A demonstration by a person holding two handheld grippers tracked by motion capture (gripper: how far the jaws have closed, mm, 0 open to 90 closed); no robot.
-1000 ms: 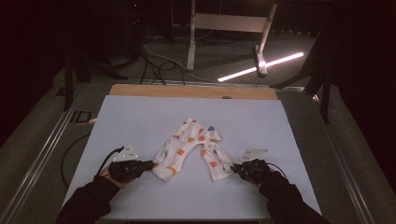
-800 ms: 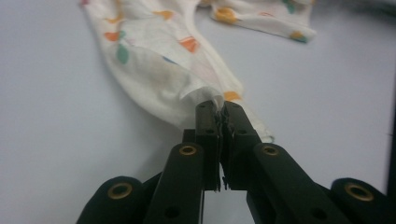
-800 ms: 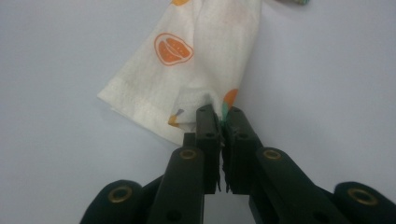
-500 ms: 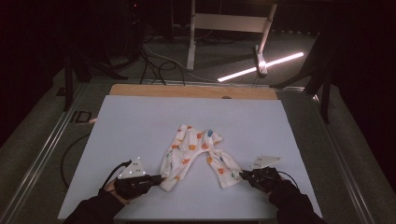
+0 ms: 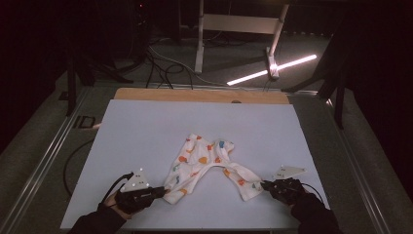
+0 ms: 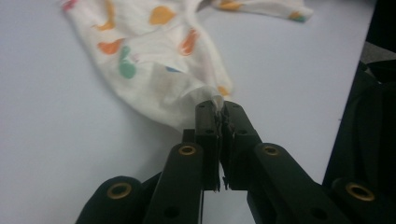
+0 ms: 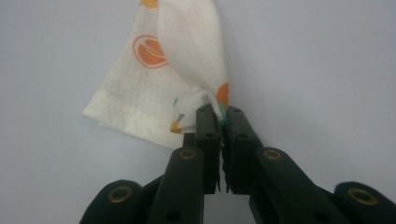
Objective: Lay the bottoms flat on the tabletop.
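- Small cream-white cotton baby trousers: printed all over with scattered orange, yellow, teal-green and blue shapes; one orange ring-and-swirl motif near a plain stitched cuff in the right gripper view.
- Flat tabletop sheet: pale lavender-white, unpatterned.
- Wooden table edge at the far side: light tan.
- Left gripper and right gripper: matte black, with brass-coloured rivets; pale grey three-cornered plates on top.
- Sleeves: dark.

baby trousers: soft matt cloth, printed
table: smooth matt sheet, wooden far edge
left claw: black matt plastic, brass-coloured rivets
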